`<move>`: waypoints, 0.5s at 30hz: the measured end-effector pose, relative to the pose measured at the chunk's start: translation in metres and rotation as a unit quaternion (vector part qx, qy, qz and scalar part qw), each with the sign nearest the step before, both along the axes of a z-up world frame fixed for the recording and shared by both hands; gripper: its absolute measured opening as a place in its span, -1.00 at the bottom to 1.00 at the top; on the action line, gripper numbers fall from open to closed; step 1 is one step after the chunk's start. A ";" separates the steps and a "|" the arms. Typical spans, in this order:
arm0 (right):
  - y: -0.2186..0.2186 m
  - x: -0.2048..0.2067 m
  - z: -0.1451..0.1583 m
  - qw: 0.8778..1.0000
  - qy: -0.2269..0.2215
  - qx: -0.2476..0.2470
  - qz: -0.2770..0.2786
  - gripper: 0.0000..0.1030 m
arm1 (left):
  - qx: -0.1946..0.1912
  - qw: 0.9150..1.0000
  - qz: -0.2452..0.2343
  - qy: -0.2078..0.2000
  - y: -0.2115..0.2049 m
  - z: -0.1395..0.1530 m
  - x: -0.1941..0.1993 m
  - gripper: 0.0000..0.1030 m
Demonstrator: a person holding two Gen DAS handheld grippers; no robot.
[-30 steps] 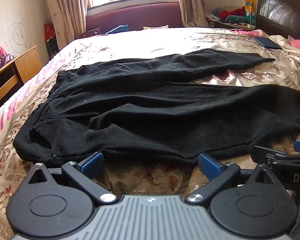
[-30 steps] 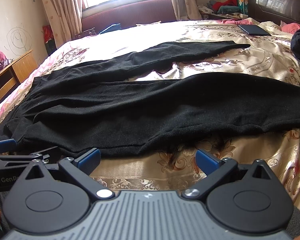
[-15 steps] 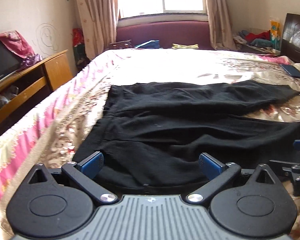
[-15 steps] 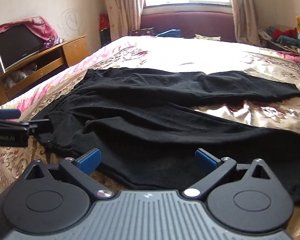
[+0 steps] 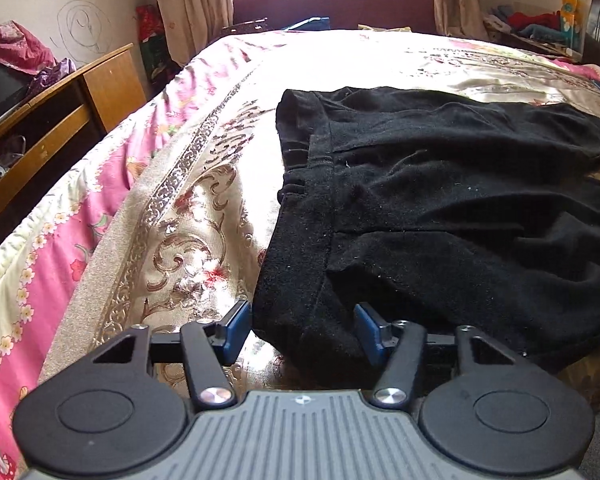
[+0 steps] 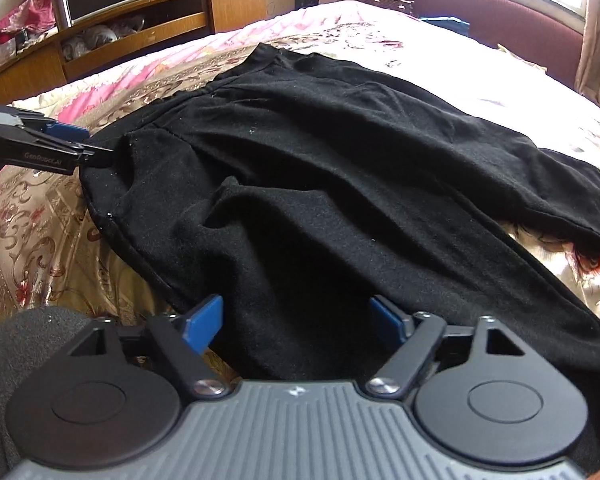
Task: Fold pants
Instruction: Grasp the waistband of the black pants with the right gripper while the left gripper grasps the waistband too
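Since a second ago both views have swung from the long side of the pants (image 5: 440, 208) to their waist end, and both sets of jaws, then spread wide, are now closing.

Far left: a wooden cabinet (image 5: 60, 120) beside the bed (image 5: 204, 200); not involved.

Left gripper (image 5: 302, 330): I have it at the near corner of the waistband (image 5: 300, 248), fabric between the blue pads, which are not yet pressing on it. The corner is where a hold controls the whole edge.

Pants: black, lying flat on the bed, waist to the left, legs running off right, the two legs apart.

Right gripper (image 6: 296, 320): further along the near edge, cloth between its pads, a gap showing at each side, so no pinch yet. In its view the left gripper (image 6: 96, 156) shows at the waistband corner.

My reading: two holds on the near edge let me lift it and carry the near leg over the far one.
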State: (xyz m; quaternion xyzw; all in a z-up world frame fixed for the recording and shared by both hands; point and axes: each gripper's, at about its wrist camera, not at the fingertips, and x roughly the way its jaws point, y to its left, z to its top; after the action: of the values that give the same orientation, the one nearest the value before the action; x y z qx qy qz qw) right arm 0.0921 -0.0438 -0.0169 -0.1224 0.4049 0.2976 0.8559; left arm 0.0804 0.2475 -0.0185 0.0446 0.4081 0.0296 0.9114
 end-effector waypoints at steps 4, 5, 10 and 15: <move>0.012 0.013 -0.009 0.999 0.025 -0.028 0.012 0.06 | -0.034 0.999 -0.018 0.018 0.011 -0.006 0.006 0.20; 0.014 0.013 -0.010 0.999 0.025 -0.034 0.016 0.01 | -0.036 0.999 -0.025 0.018 0.012 -0.005 0.005 0.14; 0.022 0.011 -0.003 0.997 0.038 -0.053 0.040 -0.85 | -0.054 0.997 -0.059 0.001 0.018 0.007 -0.008 -0.32; 0.020 -0.001 0.005 0.994 0.052 -0.056 0.072 -0.79 | -0.073 0.994 -0.079 0.003 0.027 0.010 -0.020 -0.34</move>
State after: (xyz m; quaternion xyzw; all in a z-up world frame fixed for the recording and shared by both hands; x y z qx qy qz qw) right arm 0.0907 -0.0234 -0.0123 -0.1834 0.4548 0.3414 0.8019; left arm 0.0600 0.2745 -0.0086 0.0106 0.4071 -0.0726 0.9104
